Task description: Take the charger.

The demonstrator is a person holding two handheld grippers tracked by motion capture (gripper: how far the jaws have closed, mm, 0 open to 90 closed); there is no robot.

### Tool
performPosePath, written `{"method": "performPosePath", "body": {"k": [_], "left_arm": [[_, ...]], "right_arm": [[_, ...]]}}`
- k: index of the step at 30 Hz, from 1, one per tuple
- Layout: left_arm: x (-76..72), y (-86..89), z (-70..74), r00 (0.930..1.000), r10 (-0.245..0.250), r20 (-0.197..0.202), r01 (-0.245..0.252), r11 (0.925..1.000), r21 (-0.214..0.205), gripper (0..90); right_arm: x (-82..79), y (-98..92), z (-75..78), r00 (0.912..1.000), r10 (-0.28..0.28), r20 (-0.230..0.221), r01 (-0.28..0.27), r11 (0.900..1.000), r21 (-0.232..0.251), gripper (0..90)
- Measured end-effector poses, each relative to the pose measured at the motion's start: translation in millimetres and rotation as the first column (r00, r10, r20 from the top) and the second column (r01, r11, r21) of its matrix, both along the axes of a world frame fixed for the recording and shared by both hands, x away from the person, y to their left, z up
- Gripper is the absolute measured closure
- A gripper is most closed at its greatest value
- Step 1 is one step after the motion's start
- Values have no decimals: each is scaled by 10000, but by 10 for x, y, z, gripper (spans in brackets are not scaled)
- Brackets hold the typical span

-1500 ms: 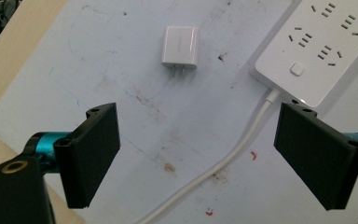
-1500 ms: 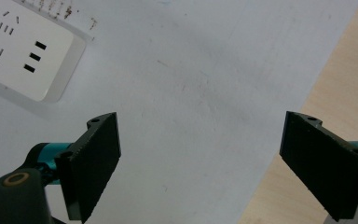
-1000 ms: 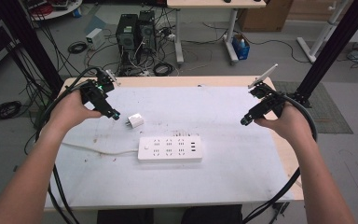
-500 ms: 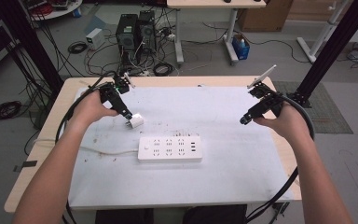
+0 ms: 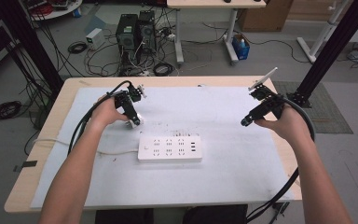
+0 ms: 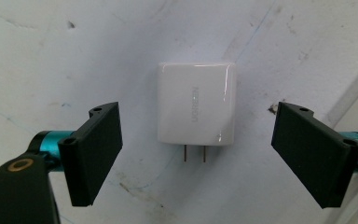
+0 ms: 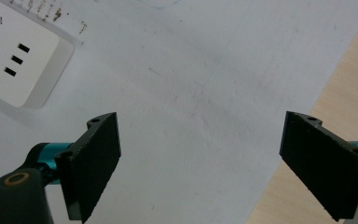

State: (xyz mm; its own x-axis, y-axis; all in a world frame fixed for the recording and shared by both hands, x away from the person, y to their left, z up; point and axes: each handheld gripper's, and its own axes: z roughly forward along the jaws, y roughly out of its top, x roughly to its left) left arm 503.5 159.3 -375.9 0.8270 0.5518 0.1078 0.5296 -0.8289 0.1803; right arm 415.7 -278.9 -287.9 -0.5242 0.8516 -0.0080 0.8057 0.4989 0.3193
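Jaws of the left gripper (image 6: 196, 154) stand wide apart around the white charger (image 6: 196, 103), untouched; within a second it has crossed from the table's (image 5: 37, 186) left edge, so a grasp looks imminent. Near the right edge, the right gripper (image 7: 200, 158) stays open, empty.

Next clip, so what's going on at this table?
A person at a table holds a two-finger gripper in each hand. The left gripper is open and poised over a white charger lying flat on the white mat, its fingers either side of it, not touching; its two prongs point toward the camera. A white power strip lies mid-table, nothing plugged in. The right gripper hovers open near the mat's right edge, holding nothing.
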Motion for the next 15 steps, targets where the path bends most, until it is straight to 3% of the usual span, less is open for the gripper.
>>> {"method": "performPosePath", "body": {"k": [7, 13, 15], "left_arm": [[39, 27, -135, 9995, 233, -205, -231, 9997, 78, 263], [58, 38, -233, 9990, 266, -354, -258, 9994, 224, 272], [63, 48, -254, 9984, 191, -524, -187, 9998, 83, 361]], "right_arm": [[-3, -5, -6, 9999, 124, -7, -124, 9999, 48, 119], [-9, -18, -12, 10000, 70, -20, -69, 9999, 127, 119], [-16, -24, -27, 10000, 89, -22, -88, 9999, 53, 119]]}}
